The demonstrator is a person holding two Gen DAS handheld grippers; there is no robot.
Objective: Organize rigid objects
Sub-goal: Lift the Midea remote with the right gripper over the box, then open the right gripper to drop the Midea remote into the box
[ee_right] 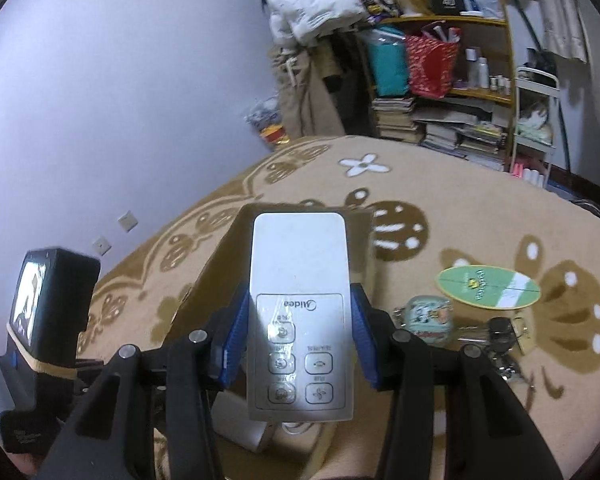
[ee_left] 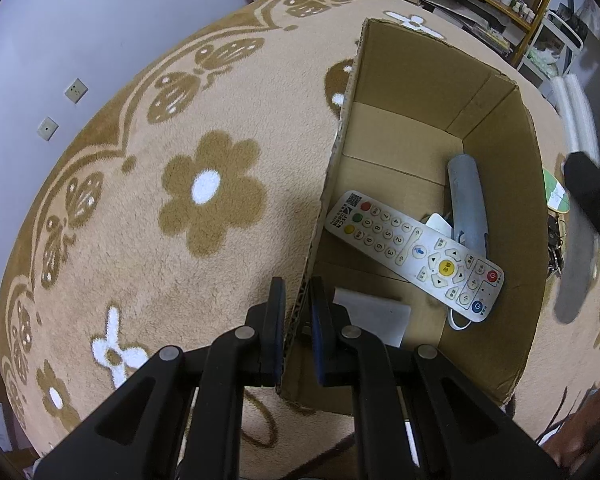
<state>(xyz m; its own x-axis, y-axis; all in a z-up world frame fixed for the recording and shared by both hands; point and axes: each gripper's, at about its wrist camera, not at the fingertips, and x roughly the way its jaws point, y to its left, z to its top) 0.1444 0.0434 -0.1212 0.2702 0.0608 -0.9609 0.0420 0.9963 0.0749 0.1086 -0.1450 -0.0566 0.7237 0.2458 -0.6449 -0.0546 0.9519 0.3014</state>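
My left gripper (ee_left: 296, 320) pinches the near wall of the open brown cardboard box (ee_left: 500, 152), 1 jaw outside and 1 inside, so the box stays put. My right gripper (ee_right: 298, 344) squeezes the flat white Midea remote with grey buttons (ee_right: 300, 308) between its 2 blue pads (ee_right: 236, 340), with the remote held up above the box.

Inside the box lie a long white TV remote with coloured buttons (ee_left: 414, 250), a grey tube-shaped thing (ee_left: 466, 200) and a white paper card (ee_left: 374, 314).

I think the job now is to put the Midea remote in with them. To do it well, I should bring it low over the bare part of the box floor, tip it flat, and only then let go, so it does not bang the other remote. My left side should hold the wall firm.

The box sits on a soft tan blanket with brown flowers and butterflies (ee_left: 212, 192). On it near the box are a green oval card (ee_right: 488, 286) and a bunch of keys (ee_right: 496, 340). Behind are a pale wall and messy wooden shelves (ee_right: 452, 92) full of books and bags.
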